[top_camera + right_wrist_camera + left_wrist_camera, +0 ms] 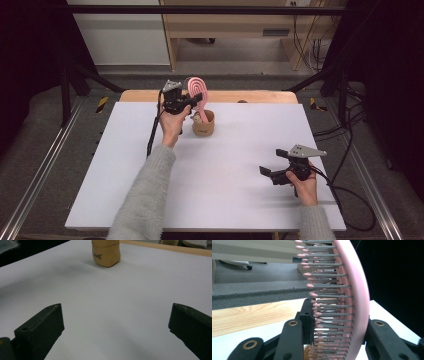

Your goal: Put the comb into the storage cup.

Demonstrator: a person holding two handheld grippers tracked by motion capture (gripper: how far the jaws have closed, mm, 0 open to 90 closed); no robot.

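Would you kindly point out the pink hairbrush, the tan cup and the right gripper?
pink hairbrush [359, 297], left gripper view, its curved back.
tan cup [106, 255], right gripper view, its printed side.
right gripper [266, 171], high view, between its jaw tips.

Your two arms reach over the tabletop, a gripper in each hand.

Your left forearm, in a grey sleeve, stretches far forward; your left gripper [192, 102] is raised at the far edge, jaws clamped on something between them. Your right hand [303, 186] rests near you at the right, holding your right gripper [265, 172] low and level, pointing left, jaws spread wide.
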